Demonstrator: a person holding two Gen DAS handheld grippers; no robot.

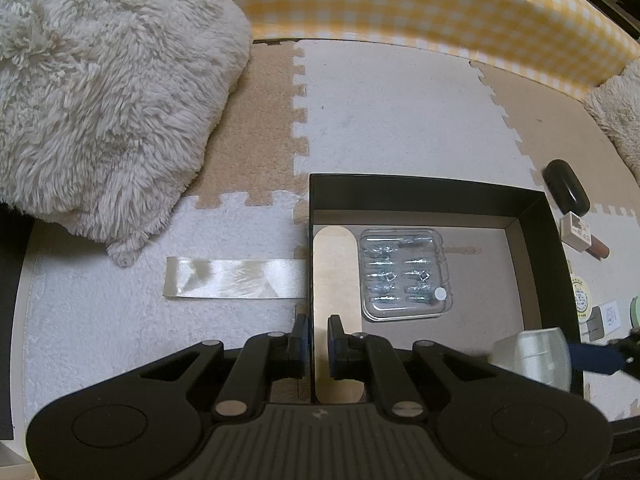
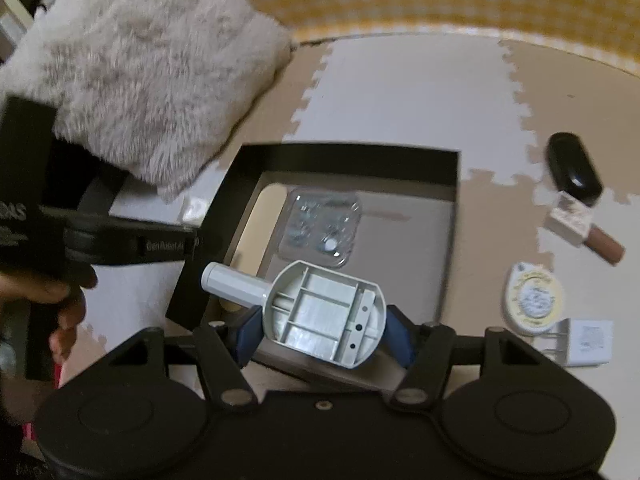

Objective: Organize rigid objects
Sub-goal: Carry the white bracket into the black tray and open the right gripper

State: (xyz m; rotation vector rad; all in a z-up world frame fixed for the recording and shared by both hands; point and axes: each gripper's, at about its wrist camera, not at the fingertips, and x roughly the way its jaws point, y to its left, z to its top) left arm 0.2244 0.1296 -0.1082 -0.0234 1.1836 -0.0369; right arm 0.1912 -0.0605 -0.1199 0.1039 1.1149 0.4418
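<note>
Covered in interlocking white and tan foam floor mats (image 1: 400,120). Directly on these lay a fluffy cream cushion (image 1: 108,92), a shiny cream satin ribbon strip (image 1: 236,278), an open black cardboard box (image 1: 424,196), a glossy black oval case (image 2: 575,168), a brown-capped beige tube (image 2: 584,230), a round yellow-rimmed tin (image 2: 534,298) and a white plug adapter (image 2: 586,342).

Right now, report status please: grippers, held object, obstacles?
Left gripper shut on black box wall. Right gripper holds grey plastic handled piece over box. Nothing blocking.

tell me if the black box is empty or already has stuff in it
Not empty. The black open-topped cardboard box holds a clear plastic blister case of small parts and a flat pale wooden paddle-shaped piece lying beside it on the floor.
</note>
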